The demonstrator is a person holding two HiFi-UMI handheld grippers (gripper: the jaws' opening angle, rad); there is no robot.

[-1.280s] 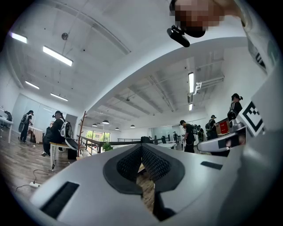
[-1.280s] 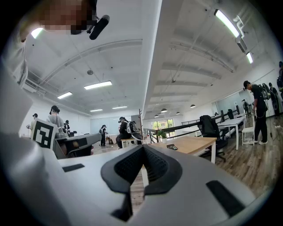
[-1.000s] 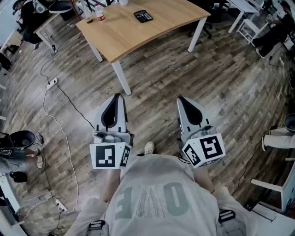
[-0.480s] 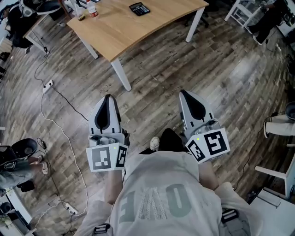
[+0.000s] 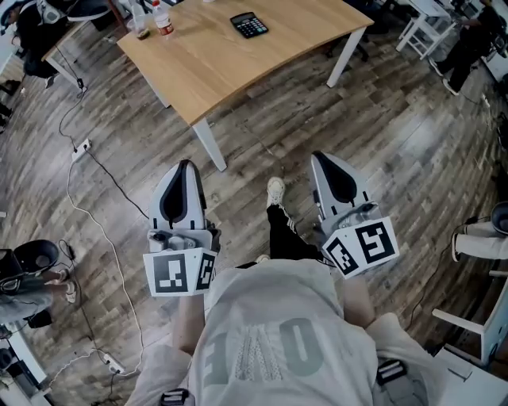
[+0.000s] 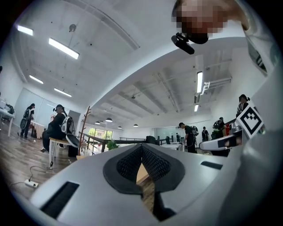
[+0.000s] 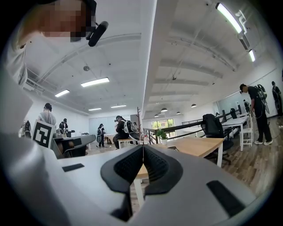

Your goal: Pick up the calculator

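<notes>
Calculator sits way up ahead in the head view, lying on the far part of the wooden surface. It's well apart from both tongs, with a stretch of floor in between. It lies pretty much straight ahead, between the lines of the left tongs and the right tongs, so I'd say neither hand is clearly nearer. It looks a bit askew to the surface's edge, but it's too small to call its long axis.

Left gripper view: the left tongs are pressed together at the tips with nothing between them, and there's no calculator in sight.

Right gripper view: same deal. The right tongs are closed tight and empty, pointing about level toward the surface further off.

My guess is they need to get closer, and one pair has to open before any grab.
</notes>
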